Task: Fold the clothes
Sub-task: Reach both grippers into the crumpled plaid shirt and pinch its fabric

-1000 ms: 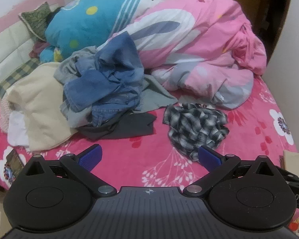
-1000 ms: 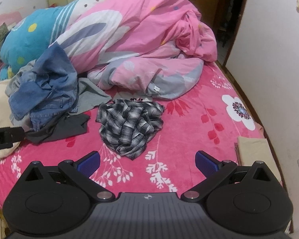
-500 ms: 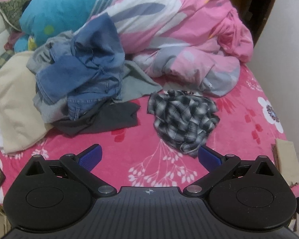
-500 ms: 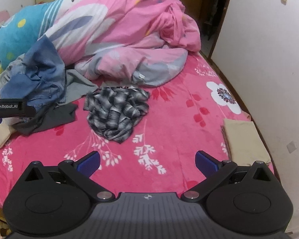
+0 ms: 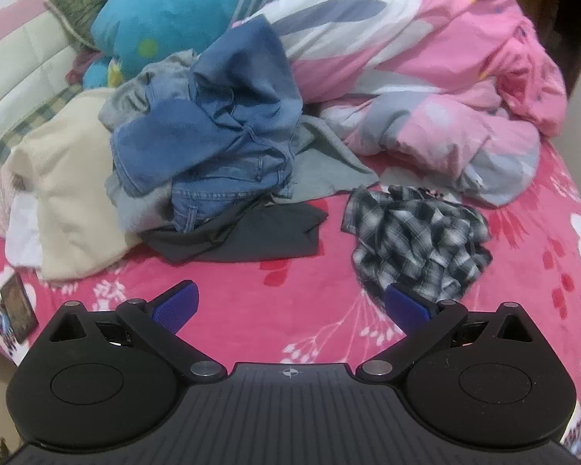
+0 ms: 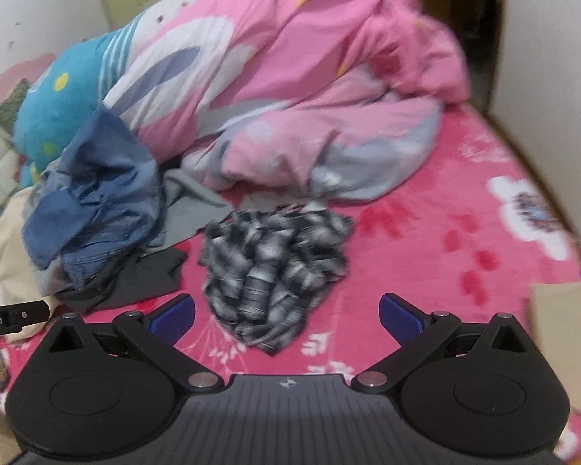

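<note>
A crumpled black-and-white plaid shirt (image 5: 418,236) (image 6: 275,267) lies alone on the pink floral bed. Left of it sits a heap of clothes: blue jeans (image 5: 213,147) (image 6: 93,197) on top, a grey garment (image 5: 325,166), a dark grey one (image 5: 244,236) underneath and a cream one (image 5: 66,193) at the left. My left gripper (image 5: 290,306) is open above the sheet, short of the heap, its right fingertip close to the plaid shirt's near edge. My right gripper (image 6: 286,317) is open just in front of the plaid shirt, holding nothing.
A bunched pink quilt (image 5: 426,77) (image 6: 310,97) and a blue dotted pillow (image 5: 174,11) fill the back of the bed. A white wall (image 6: 554,58) runs along the right. A beige folded item (image 6: 565,314) lies at the bed's right edge. The left gripper's body (image 6: 11,316) shows at far left.
Both grippers have swung back left and moved nearer the clothes; the plaid shirt now sits centred before the right gripper. The right view is motion-blurred. Both stay open.
</note>
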Tool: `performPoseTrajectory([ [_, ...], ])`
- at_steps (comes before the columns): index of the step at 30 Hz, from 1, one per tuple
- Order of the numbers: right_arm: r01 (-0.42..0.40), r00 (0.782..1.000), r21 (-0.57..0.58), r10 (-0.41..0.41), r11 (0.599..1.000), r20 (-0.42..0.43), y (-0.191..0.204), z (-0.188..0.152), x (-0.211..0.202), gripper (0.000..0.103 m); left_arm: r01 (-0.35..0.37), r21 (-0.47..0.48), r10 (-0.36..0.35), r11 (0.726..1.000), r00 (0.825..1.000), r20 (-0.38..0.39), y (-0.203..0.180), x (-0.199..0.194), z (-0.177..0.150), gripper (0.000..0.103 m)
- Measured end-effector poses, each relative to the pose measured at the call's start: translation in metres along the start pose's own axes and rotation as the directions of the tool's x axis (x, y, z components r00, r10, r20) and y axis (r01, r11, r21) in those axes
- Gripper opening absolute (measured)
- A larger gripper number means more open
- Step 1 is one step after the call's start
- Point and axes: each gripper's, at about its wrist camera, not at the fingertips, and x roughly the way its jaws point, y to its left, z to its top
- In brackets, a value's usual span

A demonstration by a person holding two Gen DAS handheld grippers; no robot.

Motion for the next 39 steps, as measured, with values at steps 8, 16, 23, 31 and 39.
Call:
performPoseTrajectory([
  [8,-0.095,0.995,-0.019,0.095,0.995,-0.009,-0.039,0.003,0.122,0.103,0.058,0.018,-0.059,0.998,0.997,0.051,-0.045,0.098,-0.017,0.103],
  [16,-0.189,0.981,0.277,0.194,0.942,0.011,-0.101,-0.005,0.209,0.103,0.255,0.203,-0.259,0.945,0.966,-0.006,-0.098,0.214,-0.03,0.103],
  [23,-0.182,0.968,0.437,0.239,0.881,-0.078,-0.125,-0.003,0.296,0.061,0.321,0.198,-0.316,0.926,0.947,-0.055,-0.119,0.263,-0.027,0.094],
  [31,-0.376,0.91,0.509,0.411,0.774,0.047,-0.127,-0.006,0.26,0.002,0.388,0.181,-0.39,0.904,0.921,-0.028,-0.112,0.235,-0.031,0.031],
  [39,-0.405,0.911,0.398,0.403,0.823,0.093,-0.102,0.005,0.216,0.003,0.48,0.155,-0.483,0.864,0.876,-0.022,-0.089,0.206,-0.03,0.019],
])
